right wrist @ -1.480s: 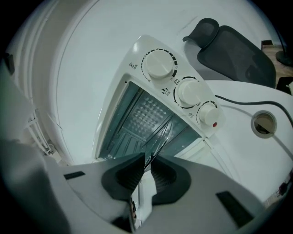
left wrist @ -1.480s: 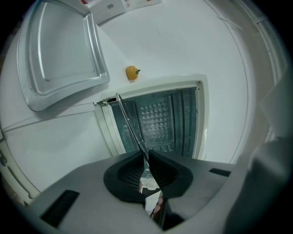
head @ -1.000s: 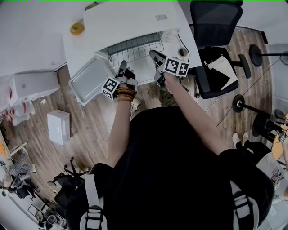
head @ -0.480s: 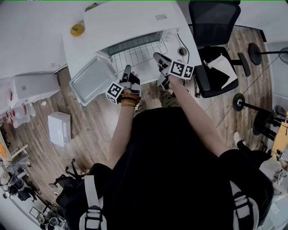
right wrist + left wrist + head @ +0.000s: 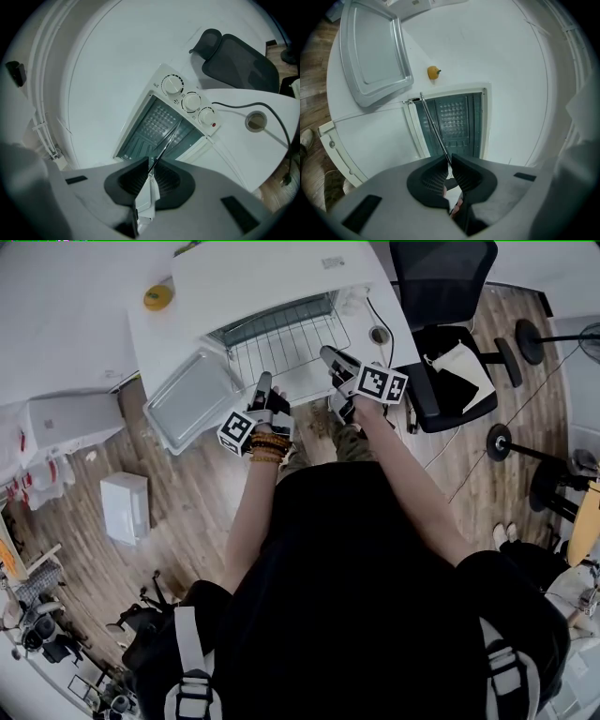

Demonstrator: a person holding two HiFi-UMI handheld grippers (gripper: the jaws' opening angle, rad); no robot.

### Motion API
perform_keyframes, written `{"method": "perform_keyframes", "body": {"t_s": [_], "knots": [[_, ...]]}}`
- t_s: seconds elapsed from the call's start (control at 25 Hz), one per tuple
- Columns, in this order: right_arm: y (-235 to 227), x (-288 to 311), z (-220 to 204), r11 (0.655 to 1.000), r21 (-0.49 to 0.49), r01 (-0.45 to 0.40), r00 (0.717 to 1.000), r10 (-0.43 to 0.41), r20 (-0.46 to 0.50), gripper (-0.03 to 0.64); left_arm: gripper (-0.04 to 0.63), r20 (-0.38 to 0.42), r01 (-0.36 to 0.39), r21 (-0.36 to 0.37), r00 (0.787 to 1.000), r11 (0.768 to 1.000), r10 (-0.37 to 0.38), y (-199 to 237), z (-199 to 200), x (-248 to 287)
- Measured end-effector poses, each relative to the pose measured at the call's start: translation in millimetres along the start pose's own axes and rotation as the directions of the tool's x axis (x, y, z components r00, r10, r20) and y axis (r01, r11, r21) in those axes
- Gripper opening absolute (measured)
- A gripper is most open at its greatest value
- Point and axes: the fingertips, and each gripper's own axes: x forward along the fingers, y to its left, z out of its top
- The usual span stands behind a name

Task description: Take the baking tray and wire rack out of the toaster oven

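Observation:
The white toaster oven [image 5: 272, 277] stands on the white table with its door [image 5: 370, 140] folded down. The wire rack [image 5: 286, 341] is drawn partly out of the cavity [image 5: 454, 124], level over the door. My left gripper [image 5: 265, 385] is shut on the rack's front left wire [image 5: 433, 126], and my right gripper [image 5: 328, 354] is shut on its front right wire [image 5: 166, 140]. In each gripper view the thin wire runs between the closed pads: left gripper [image 5: 450, 164], right gripper [image 5: 151, 171]. The silver baking tray [image 5: 192, 399] lies on the table left of the oven, also in the left gripper view [image 5: 375, 51].
A small yellow-orange object [image 5: 158, 297] sits on the table behind the tray. The oven's knobs [image 5: 191, 101], its power cable and a table grommet [image 5: 380, 335] are on the right. A black office chair [image 5: 441, 296] stands beyond the table's right edge. White boxes [image 5: 125, 505] stand on the floor.
Both grippers have drawn back toward the person, and the wire rack has slid farther out of the oven with them. The baking tray has stayed put.

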Motion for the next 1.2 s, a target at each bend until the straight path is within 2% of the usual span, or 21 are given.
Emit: {"method": "perform_keyframes", "body": {"t_s": [0.2,0.56,1.04,1.2], "knots": [[9.4,-12.2,-8.1,1.000,-0.026,-0.008,1.000,0.008,0.012,0.055,0.043,-0.016,0.008,0.009,1.000,1.000,-0.008,-5.2,-3.6,-13.5],[9.9,-35.9,-31.7,1.000,0.006,-0.004,0.999,0.004,0.044,0.055,0.040,-0.067,0.000,0.038,0.998,0.999,0.002,-2.6,-13.3,-37.1],[18.1,-74.6,-49.7,1.000,0.018,-0.005,0.996,0.004,0.091,0.055,0.040,-0.164,0.051,0.079,0.986,0.996,-0.037,-14.5,-31.4,-54.6],[20.5,-72.5,-58.4,1.000,0.013,-0.015,0.997,0.014,0.074,0.055,0.040,-0.167,0.050,0.071,0.985,0.996,-0.038,-9.3,-28.1,-63.5]]}}
